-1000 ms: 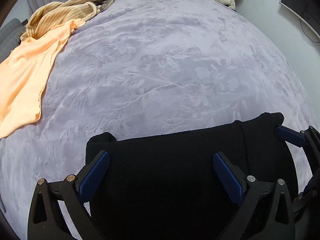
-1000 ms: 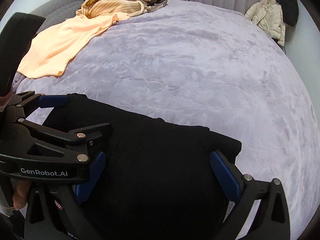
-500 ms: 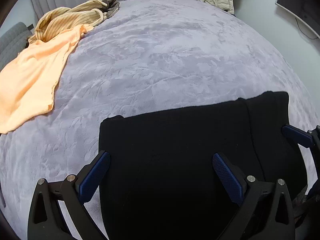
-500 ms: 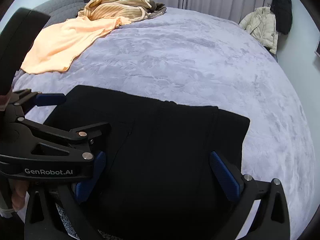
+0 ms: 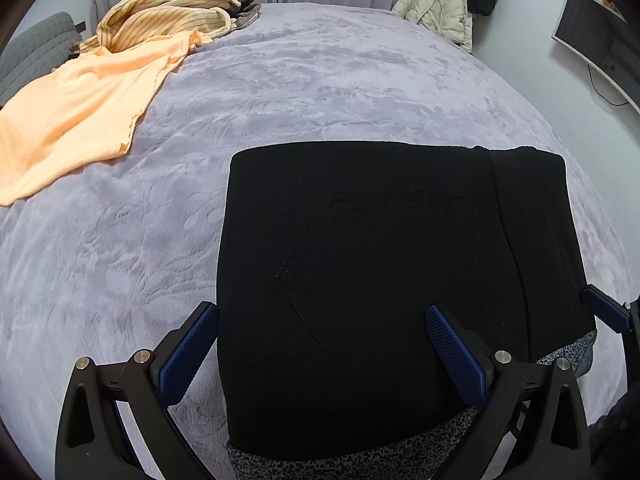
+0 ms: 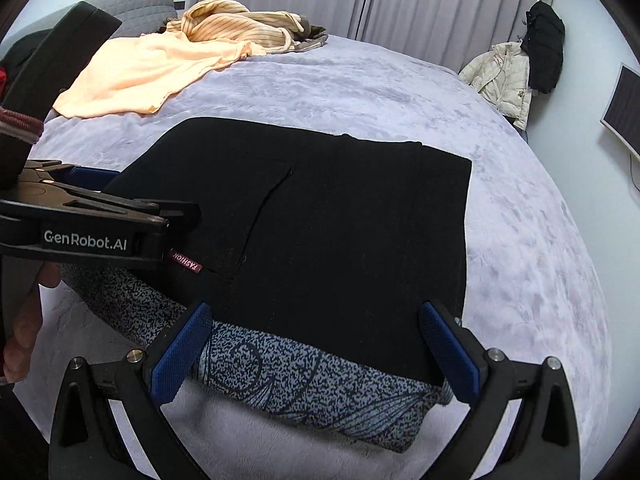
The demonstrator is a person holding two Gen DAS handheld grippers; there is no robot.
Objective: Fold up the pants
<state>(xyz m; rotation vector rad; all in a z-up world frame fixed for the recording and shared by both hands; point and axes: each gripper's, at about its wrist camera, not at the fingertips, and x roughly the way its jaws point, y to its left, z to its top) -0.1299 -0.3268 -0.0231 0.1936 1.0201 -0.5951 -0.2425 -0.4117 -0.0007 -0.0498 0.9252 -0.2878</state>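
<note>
folded black pants (image 5: 380, 280): near edge hidden behind left gripper (image 5: 320, 356) frame. speckled grey patterned fabric (image 6: 320, 384) beneath: mostly covered by pants. peach-orange cloth (image 5: 76, 116): cut off at left edge. dark wall-mounted screen (image 5: 600, 36): cropped at right. small red label (image 6: 185, 261): partly behind the left gripper's body.

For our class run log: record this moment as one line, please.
stage: fold laid | pants: flat on bed, speckled lining showing | left gripper: open | right gripper: open
</note>
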